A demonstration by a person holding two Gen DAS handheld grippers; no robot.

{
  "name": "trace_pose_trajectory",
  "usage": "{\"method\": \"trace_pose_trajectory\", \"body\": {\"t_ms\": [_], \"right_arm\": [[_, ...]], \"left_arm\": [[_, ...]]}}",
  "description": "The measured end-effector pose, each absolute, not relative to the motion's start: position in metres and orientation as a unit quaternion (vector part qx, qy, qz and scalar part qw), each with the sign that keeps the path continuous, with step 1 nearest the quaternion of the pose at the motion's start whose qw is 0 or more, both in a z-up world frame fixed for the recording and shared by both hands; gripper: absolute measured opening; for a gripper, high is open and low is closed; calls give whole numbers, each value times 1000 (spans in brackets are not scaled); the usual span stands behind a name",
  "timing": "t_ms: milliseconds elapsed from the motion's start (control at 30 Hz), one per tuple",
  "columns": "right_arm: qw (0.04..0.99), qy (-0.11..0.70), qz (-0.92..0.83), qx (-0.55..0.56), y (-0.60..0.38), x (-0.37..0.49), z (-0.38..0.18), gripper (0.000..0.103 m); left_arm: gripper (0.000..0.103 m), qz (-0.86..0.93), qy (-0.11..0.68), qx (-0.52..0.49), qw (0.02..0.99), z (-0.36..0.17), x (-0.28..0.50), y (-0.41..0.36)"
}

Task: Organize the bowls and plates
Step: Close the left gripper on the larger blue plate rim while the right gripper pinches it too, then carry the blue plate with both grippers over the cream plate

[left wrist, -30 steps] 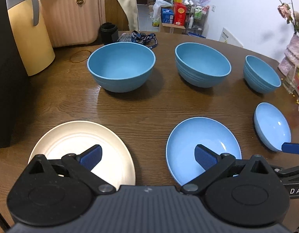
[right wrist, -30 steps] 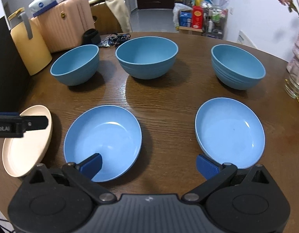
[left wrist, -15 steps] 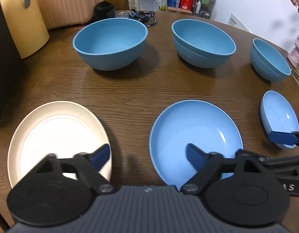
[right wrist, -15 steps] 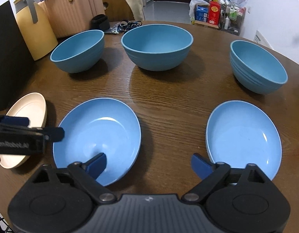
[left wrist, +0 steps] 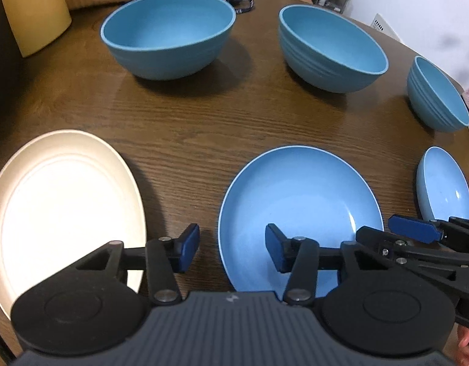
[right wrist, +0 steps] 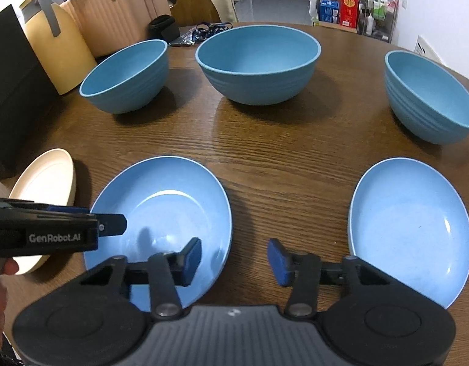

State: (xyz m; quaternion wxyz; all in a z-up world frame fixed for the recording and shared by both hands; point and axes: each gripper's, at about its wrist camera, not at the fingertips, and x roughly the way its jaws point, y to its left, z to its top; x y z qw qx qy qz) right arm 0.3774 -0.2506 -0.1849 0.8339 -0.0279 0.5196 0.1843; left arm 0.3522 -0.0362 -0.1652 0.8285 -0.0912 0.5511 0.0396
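Three blue bowls [left wrist: 170, 33] [left wrist: 332, 48] [left wrist: 435, 94] stand in a row at the back of the brown table [left wrist: 204, 128]. In front lie a cream plate [left wrist: 60, 213], a blue plate [left wrist: 301, 213] and a smaller blue plate [left wrist: 444, 192]. My left gripper [left wrist: 232, 248] straddles the middle blue plate's left rim, its jaws closing, pads clear of it. My right gripper [right wrist: 234, 259] straddles the right rim of that same plate [right wrist: 161, 213], its jaws also closing without touching. Each gripper shows in the other's view: the right gripper [left wrist: 414, 231], the left gripper [right wrist: 109, 224].
A yellow jug [right wrist: 57, 52], a pink suitcase [right wrist: 118, 15] and a black box [right wrist: 15, 91] crowd the table's left back. A black cup [right wrist: 161, 27] and a lanyard [right wrist: 210, 29] lie behind the bowls. A second blue plate [right wrist: 411, 228] lies right. A hand [right wrist: 2, 277] shows at lower left.
Both grippers have sunk closer to the table and tilted further down. Their jaws have narrowed from wide apart to roughly a third, now each over one rim of the middle blue plate.
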Motion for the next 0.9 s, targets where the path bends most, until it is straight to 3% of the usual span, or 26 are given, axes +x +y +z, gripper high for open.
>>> {"method": "trace_pose_trajectory", "body": {"t_ms": [200,400,900], "right_arm": [[830,524,190,-14,-253,381,-189,23],[822,534,196,-1,-252,384,-194,11],[834,513,204,-14,-250,376,-192,8]], "left_arm": [[36,37,563,-115,818,-173,357,-32],[26,32,559,-120,819,-175,358,-31],[20,34,554,-98,826,-173,353,-36]]}}
